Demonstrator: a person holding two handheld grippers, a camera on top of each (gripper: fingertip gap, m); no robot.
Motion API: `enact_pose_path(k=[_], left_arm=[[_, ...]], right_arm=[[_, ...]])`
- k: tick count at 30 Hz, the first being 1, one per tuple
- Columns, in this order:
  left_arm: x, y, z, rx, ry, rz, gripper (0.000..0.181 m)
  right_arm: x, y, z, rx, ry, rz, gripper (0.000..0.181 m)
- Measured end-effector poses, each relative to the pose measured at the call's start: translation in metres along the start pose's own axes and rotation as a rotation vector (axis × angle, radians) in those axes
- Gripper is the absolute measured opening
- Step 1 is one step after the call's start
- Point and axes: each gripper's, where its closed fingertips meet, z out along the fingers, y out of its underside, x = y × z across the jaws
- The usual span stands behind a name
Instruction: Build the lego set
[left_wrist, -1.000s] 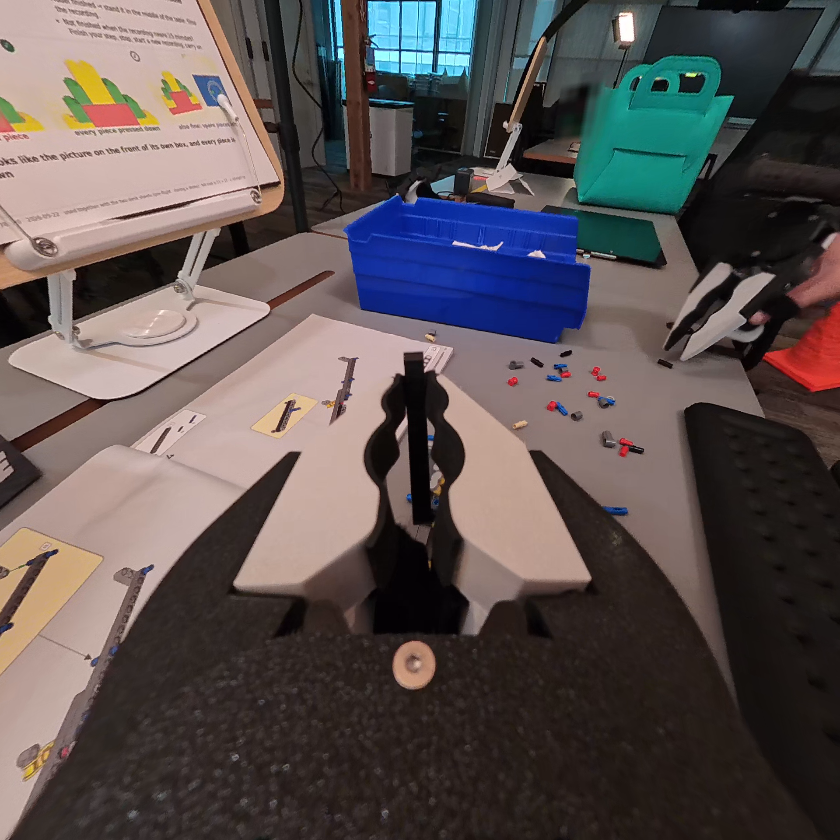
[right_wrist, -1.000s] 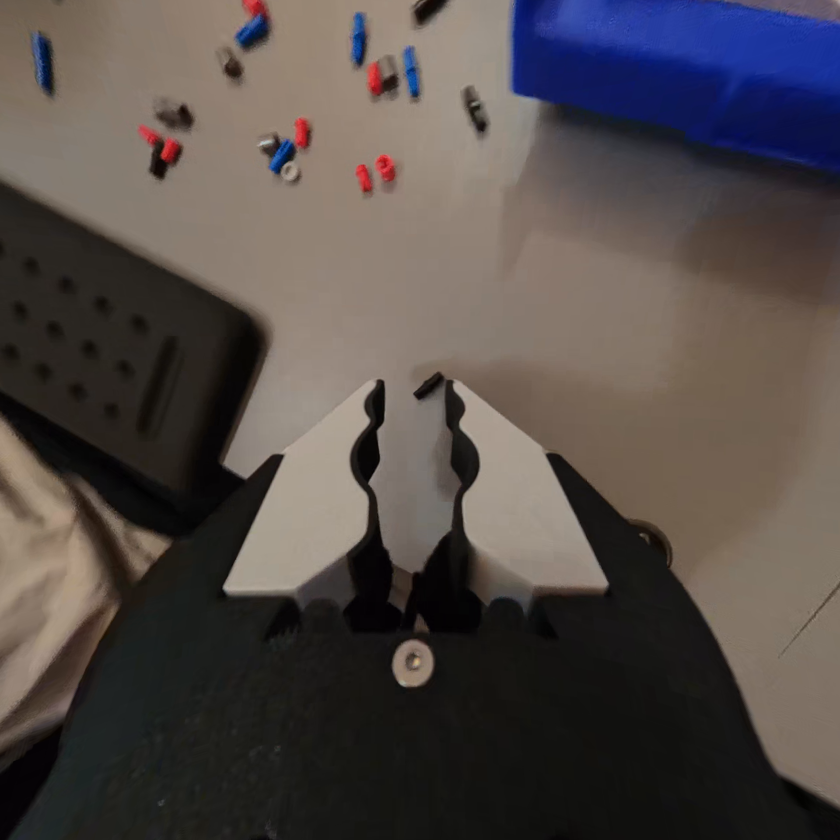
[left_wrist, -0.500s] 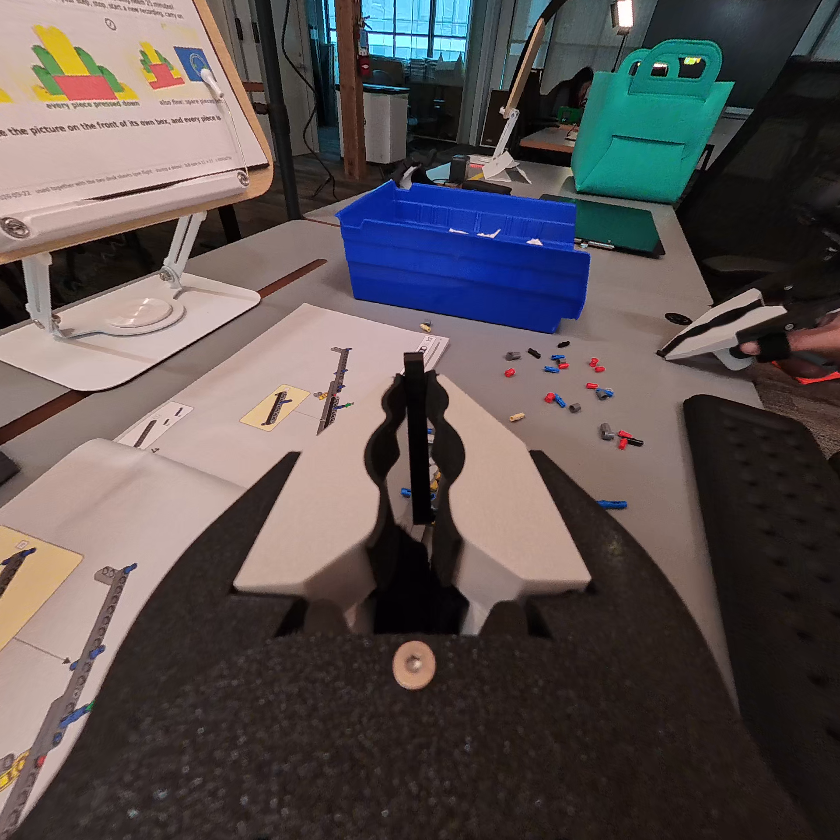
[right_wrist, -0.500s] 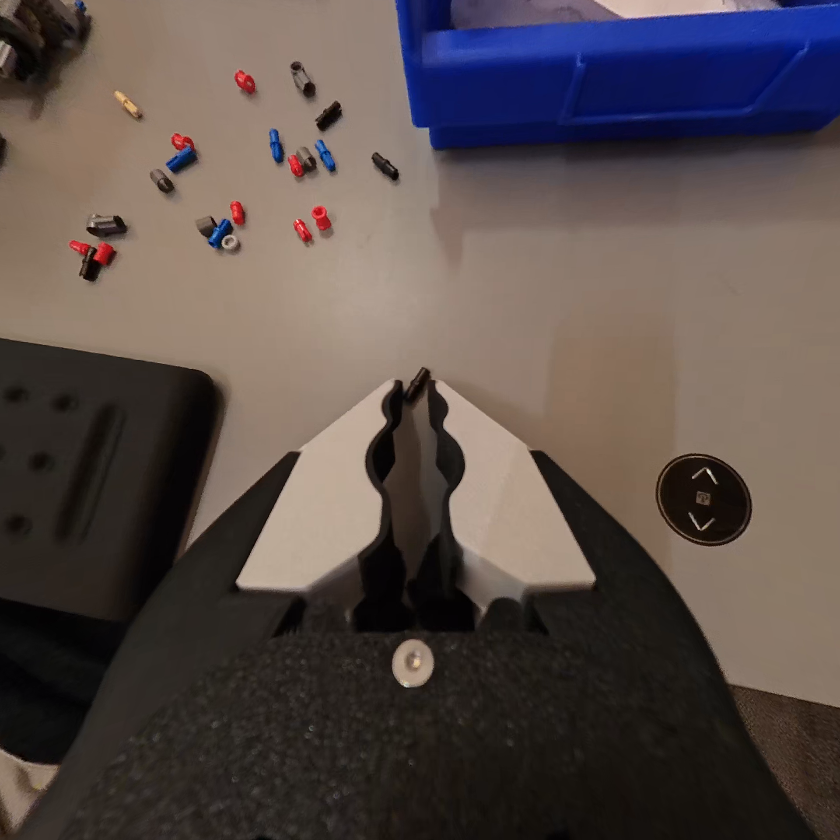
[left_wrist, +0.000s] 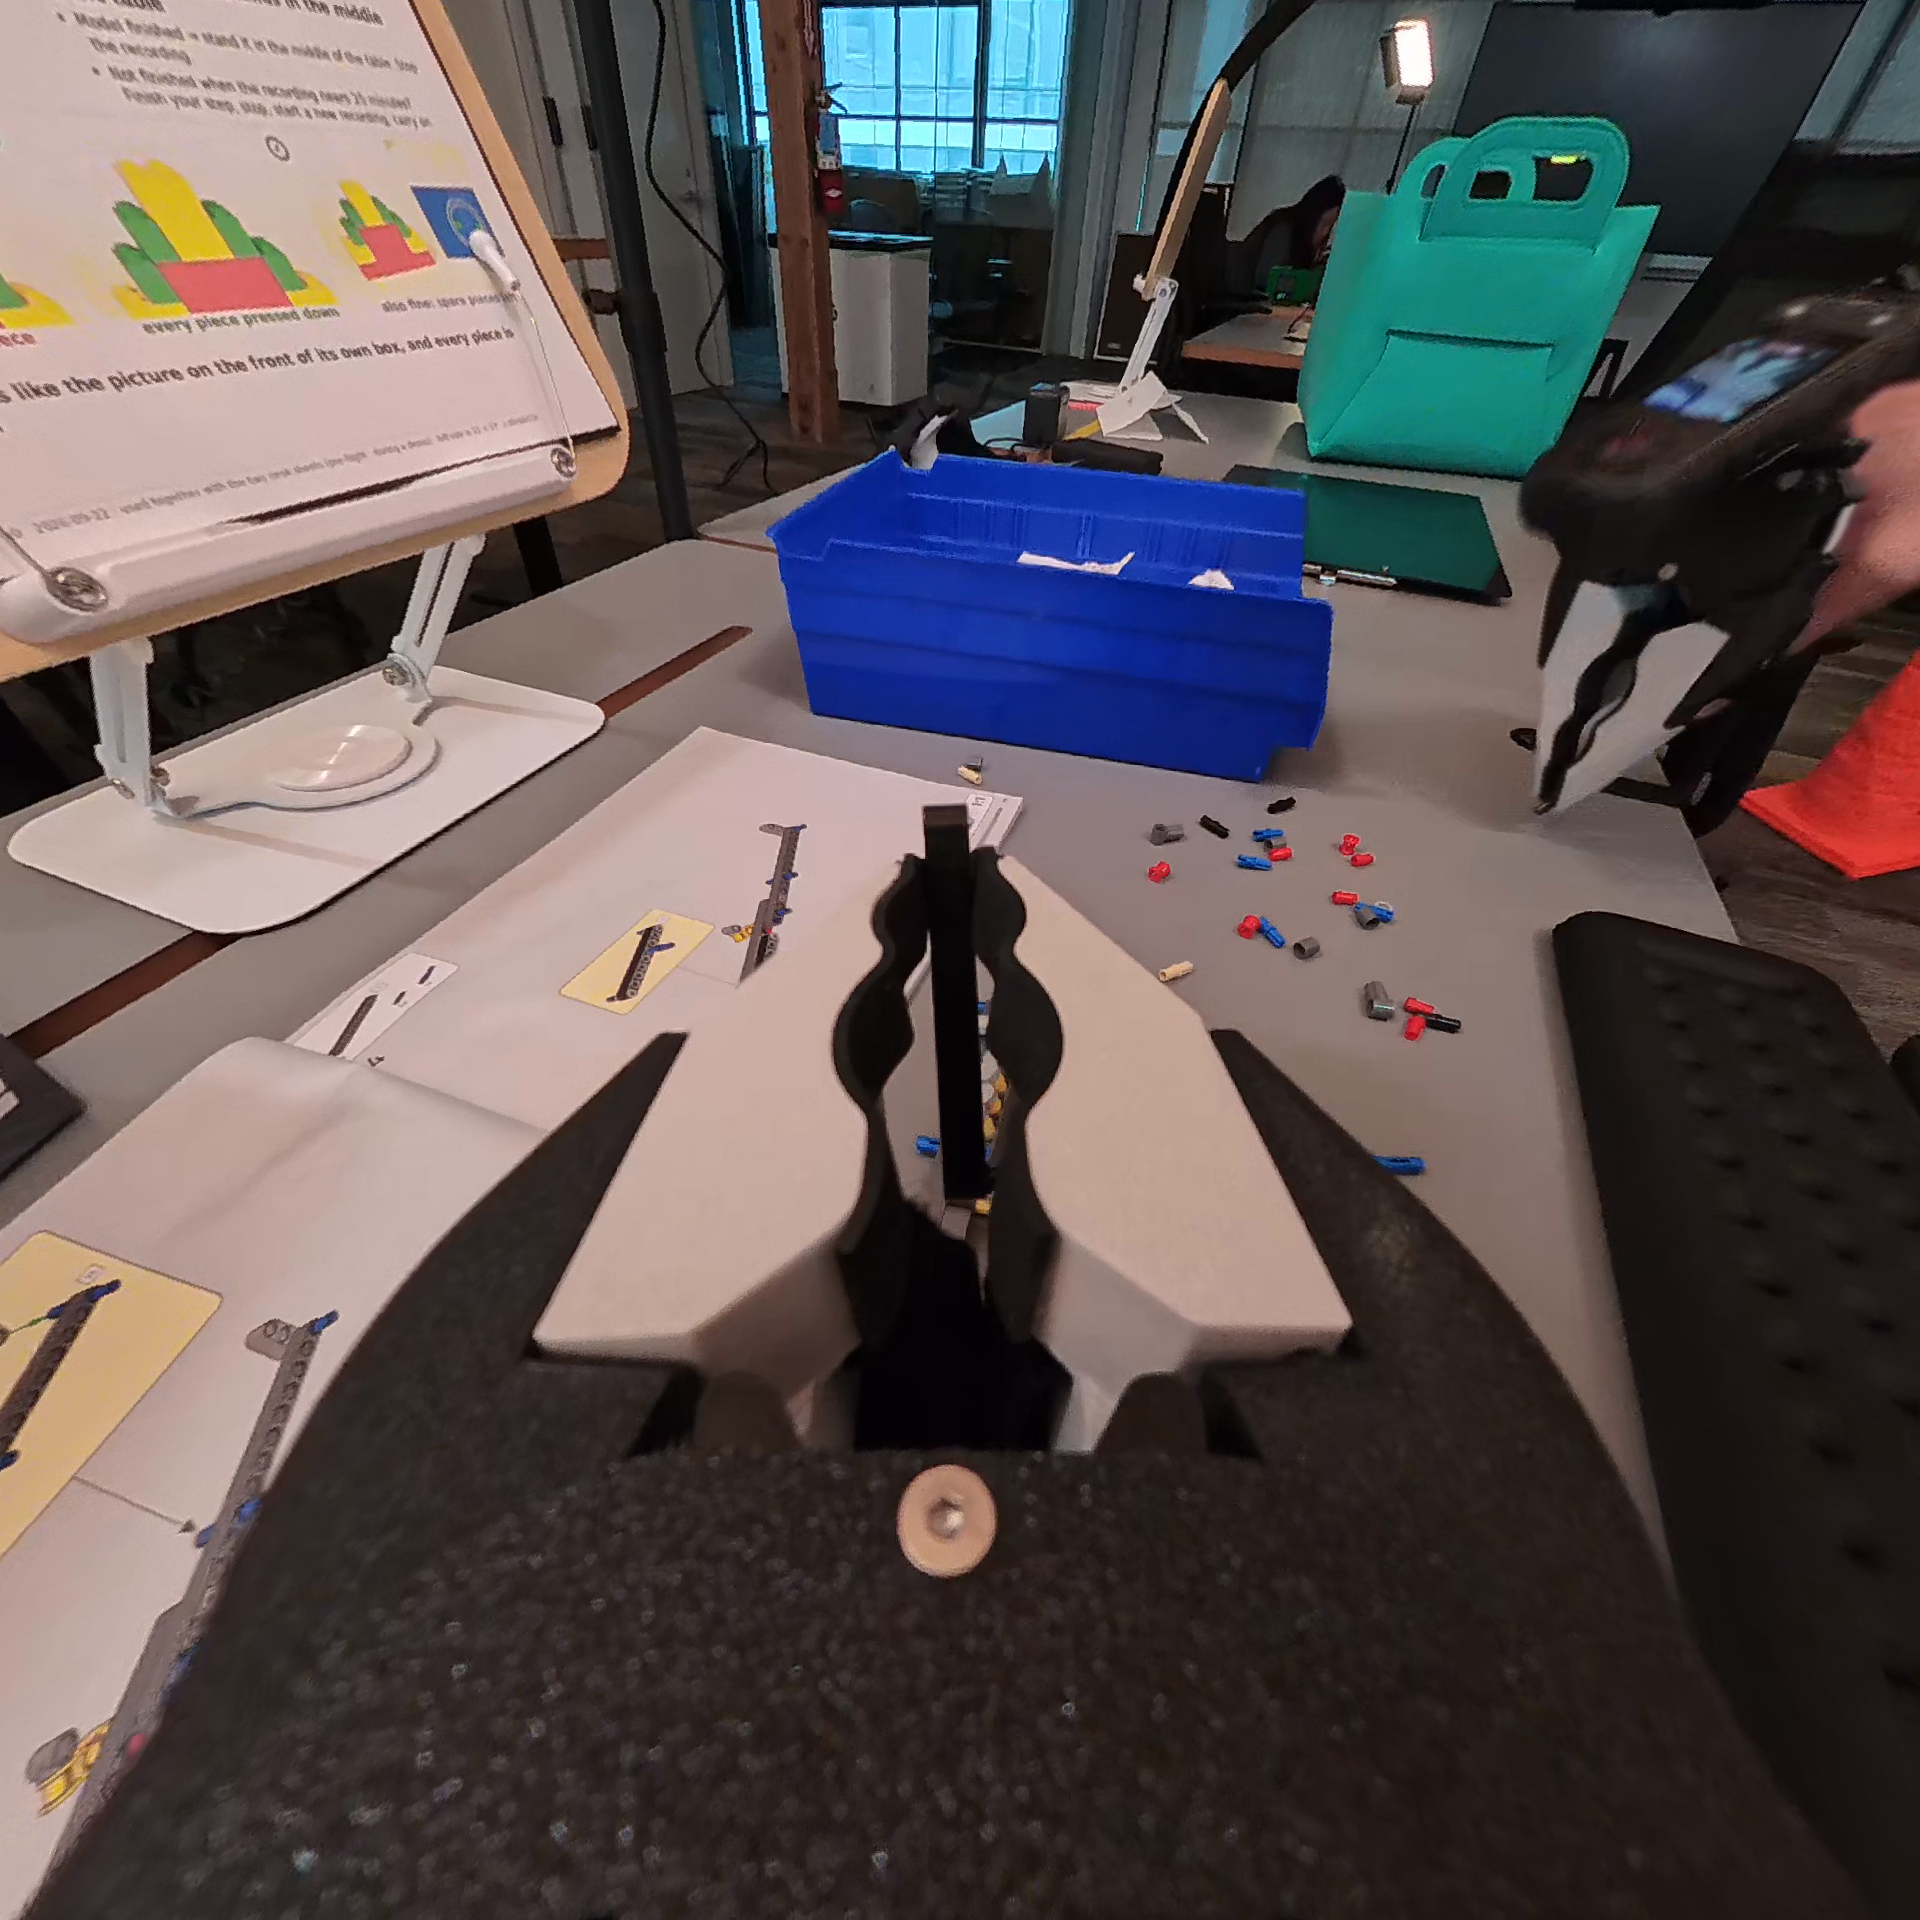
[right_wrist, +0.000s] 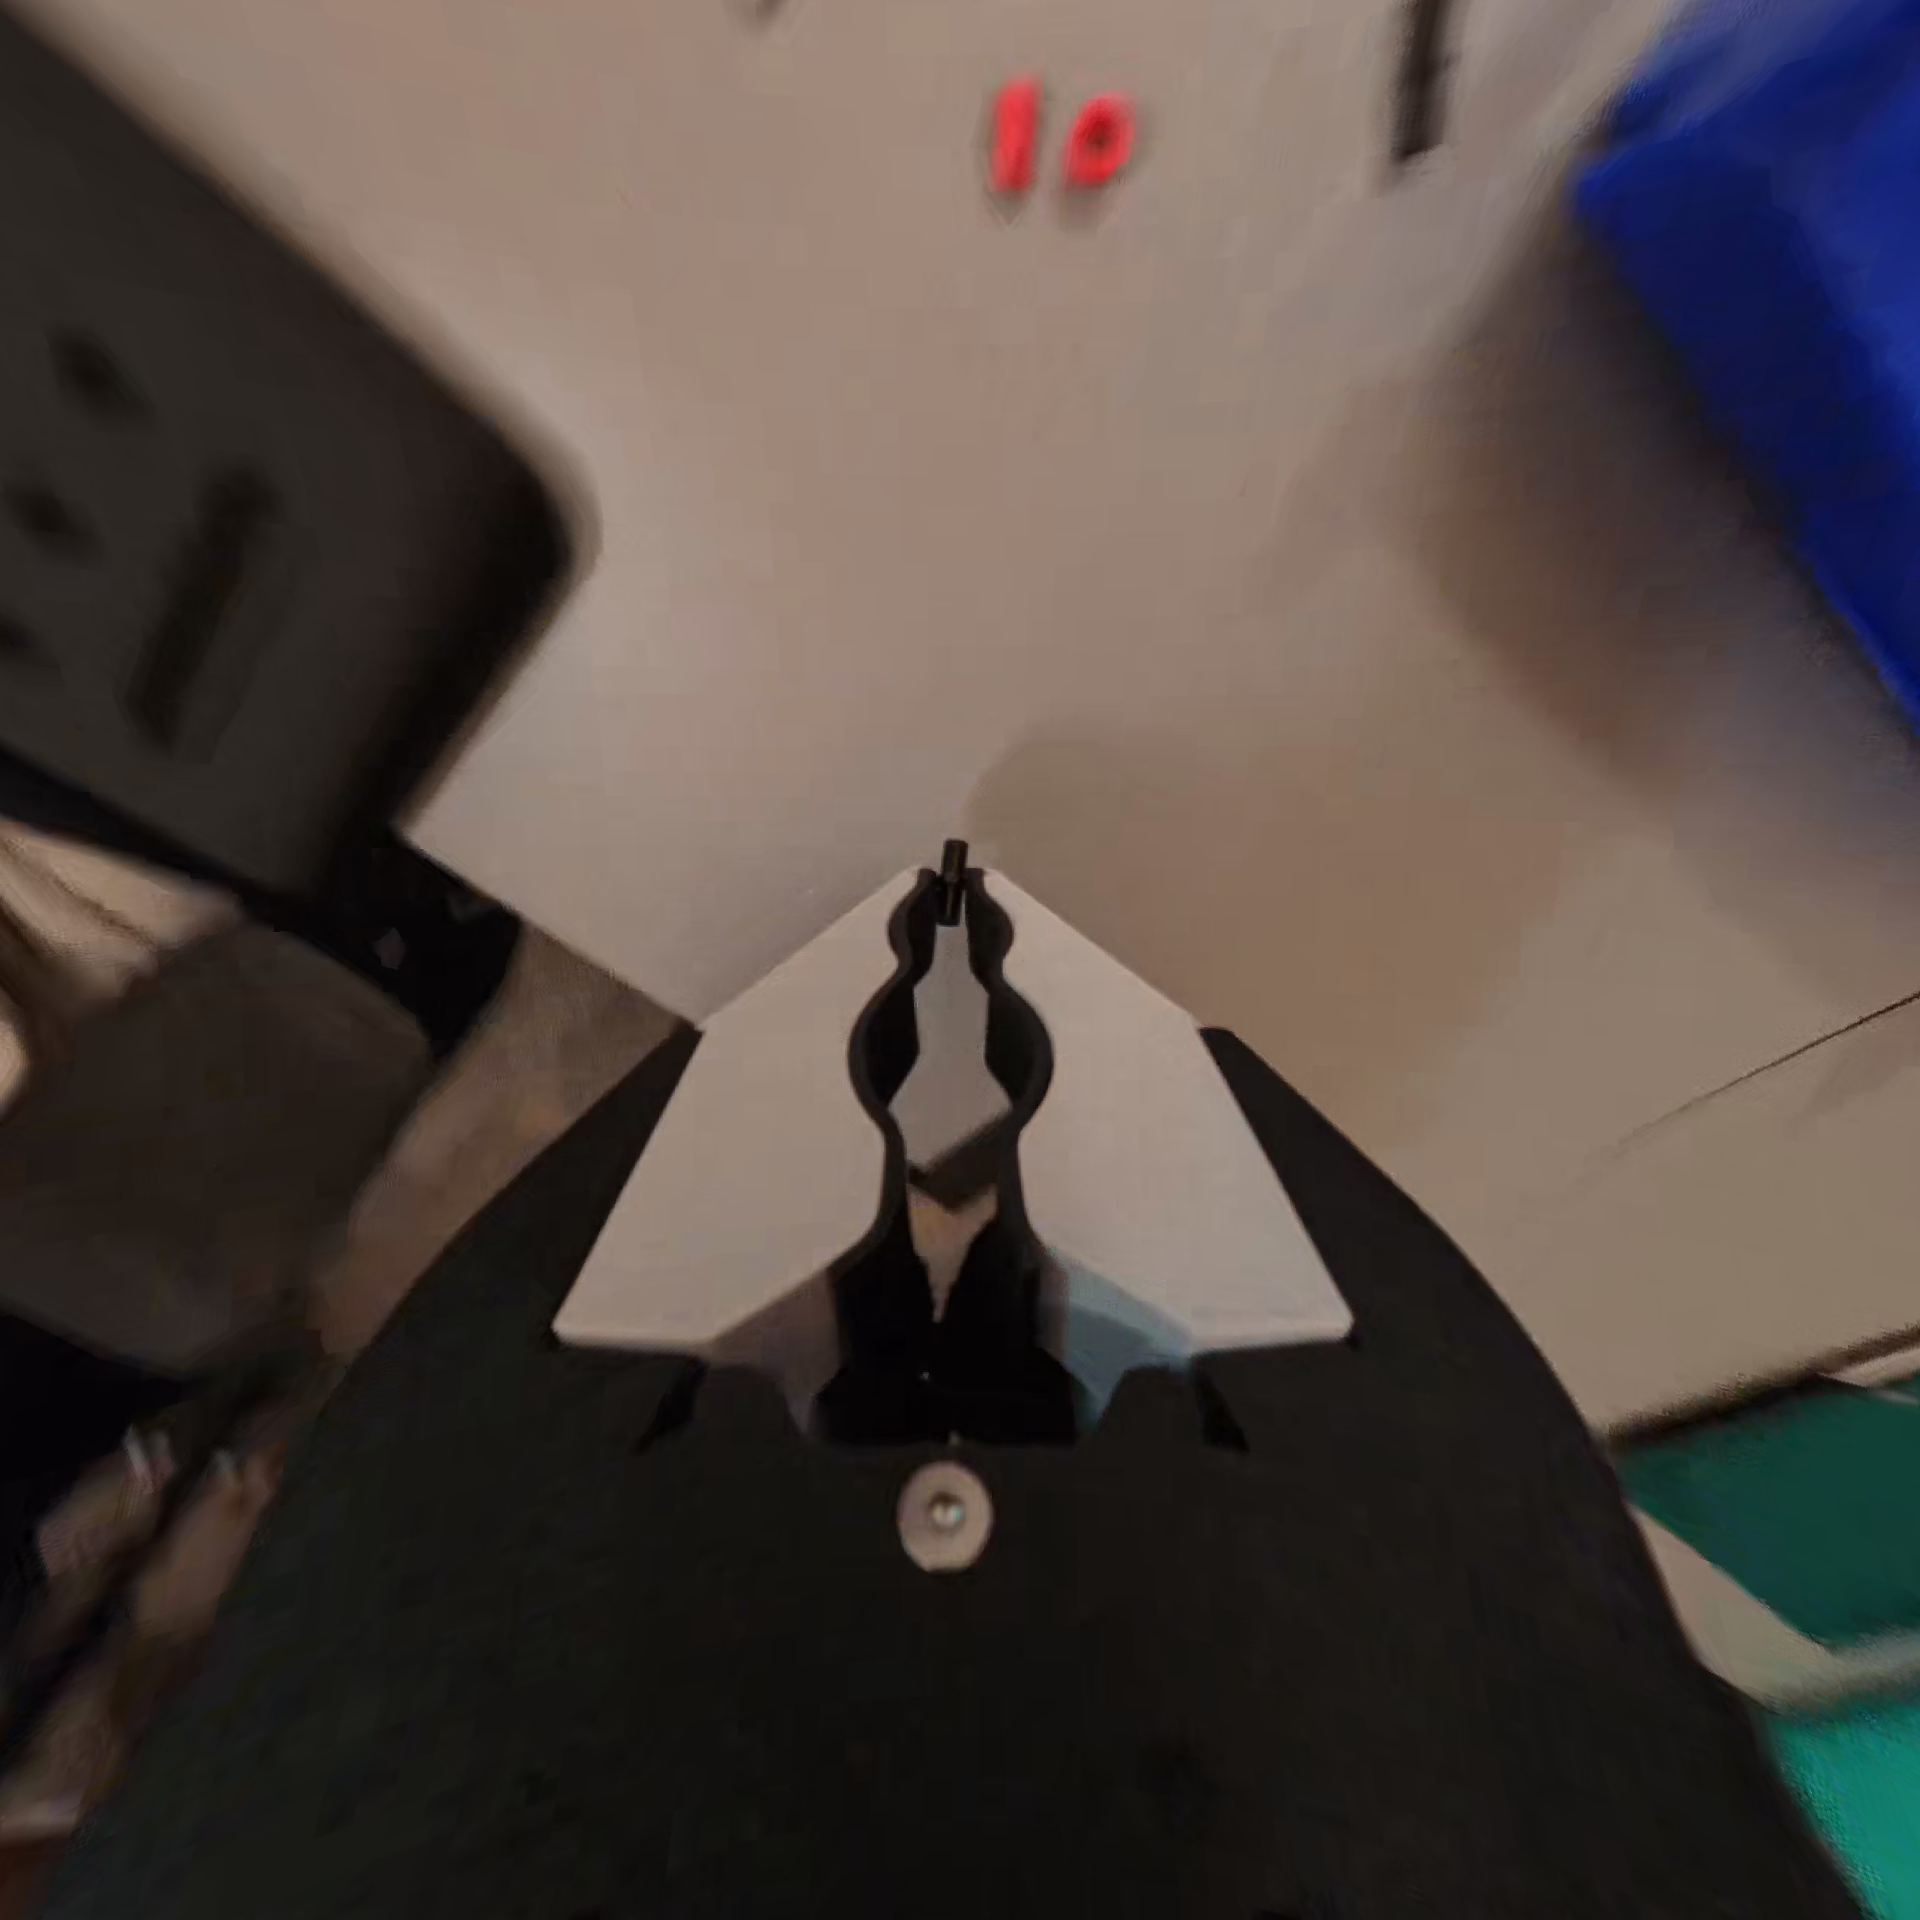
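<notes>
- Foam, black and coarse-grained, covers the body of the left gripper (left_wrist: 948, 883); its pale, smooth fingers (left_wrist: 1122, 1091) with wavy black inner edges are clamped narrowly on a black beam (left_wrist: 954, 1018).
- The black beam is long, thin and flat-sided, its long axis running forward along the fingers, its squared far end poking just past the tips.
- Under that gripper lies the instruction booklet (left_wrist: 644, 894), matte white paper with yellow panels, flat on the grey table (left_wrist: 1455, 707).
- The right gripper (right_wrist: 948, 891) pinches a tiny black pin (right_wrist: 950, 875) at its very tips; the pin's axis points forward, one end sticking out beyond the tips. This view is motion-blurred.
- Small pins (left_wrist: 1288, 914), red, blue, grey, black and tan, lie scattered on the table right of the booklet.
- A black perforated mat (left_wrist: 1745, 1195) lies at the right edge.
- Beyond the pins stands a blue plastic bin (left_wrist: 1049, 665), ribbed and rectangular.
- A document stand (left_wrist: 301, 769) with a white base sits far left; a teal felt bag (left_wrist: 1475, 312) stands farthest back.
</notes>
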Motion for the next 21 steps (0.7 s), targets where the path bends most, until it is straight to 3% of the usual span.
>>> enact_pose_path(k=[3, 7, 21], left_arm=[[-0.003, -0.002, -0.002, 0.008, -0.011, 0.004, 0.007], [-0.008, -0.002, -0.004, 0.01, -0.02, -0.006, 0.007], [-0.005, -0.003, -0.004, 0.01, -0.007, -0.011, 0.007]], right_arm=[[0.004, 0.002, 0.002, -0.249, 0.01, -0.165, 0.003], [0.01, 0.003, 0.003, -0.444, 0.014, -0.273, 0.004], [0.017, 0.007, 0.011, -0.566, -0.014, -0.247, 0.004]])
